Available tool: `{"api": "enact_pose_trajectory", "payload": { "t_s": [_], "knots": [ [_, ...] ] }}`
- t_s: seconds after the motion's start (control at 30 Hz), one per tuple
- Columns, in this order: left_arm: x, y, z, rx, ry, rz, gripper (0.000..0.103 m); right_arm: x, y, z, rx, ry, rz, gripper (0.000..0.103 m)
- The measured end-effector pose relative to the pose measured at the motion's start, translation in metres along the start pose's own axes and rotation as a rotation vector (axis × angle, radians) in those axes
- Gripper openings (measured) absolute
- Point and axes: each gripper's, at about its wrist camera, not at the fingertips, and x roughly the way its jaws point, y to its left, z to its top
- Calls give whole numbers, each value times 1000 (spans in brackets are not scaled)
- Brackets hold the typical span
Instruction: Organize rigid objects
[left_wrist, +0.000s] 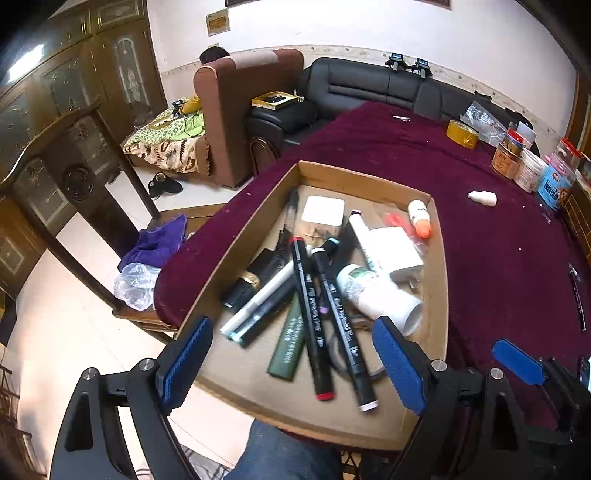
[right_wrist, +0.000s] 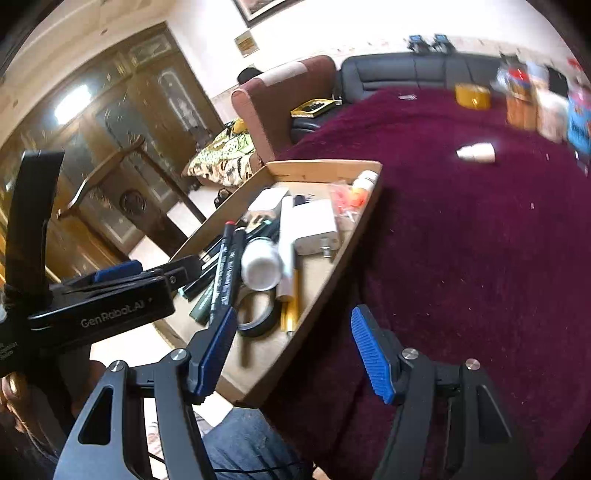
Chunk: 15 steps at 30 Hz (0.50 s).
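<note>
A table draped in a dark red cloth (left_wrist: 406, 147) is seen in a living room, with a black sofa (left_wrist: 369, 85) at twelve o'clock and a brown armchair (left_wrist: 236, 110) at eleven o'clock; a shallow cardboard box (left_wrist: 255, 229) is set at the table's near edge. Inside it are piled black markers (left_wrist: 310, 314), a white tube (left_wrist: 380, 291), a white charger (left_wrist: 397, 251) and, at the box's one o'clock corner, a small bottle with an orange cap (left_wrist: 419, 218); a roll of black tape (right_wrist: 258, 314) lies at the near end. The left gripper (left_wrist: 291, 365) is held over the box's near end, jaws wide apart and empty; the right gripper (right_wrist: 291, 350) is held at the box's right wall, jaws likewise apart and empty. A small white bottle (left_wrist: 482, 198) lies alone on the cloth at two o'clock; a yellow tape roll (left_wrist: 461, 134) and jars (left_wrist: 517, 162) are ranged beyond it.
</note>
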Motion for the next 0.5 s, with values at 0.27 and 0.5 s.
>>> {"api": "enact_pose_trajectory", "payload": {
  "t_s": [0.27,0.5],
  "knots": [
    [3,23,-4,-29,-3,-23,92,10,25,1,-34,25,-20,64],
    [8,32,-5,-16,8,-59,92,20,45,2,-62,46,-54,64]
  ]
}}
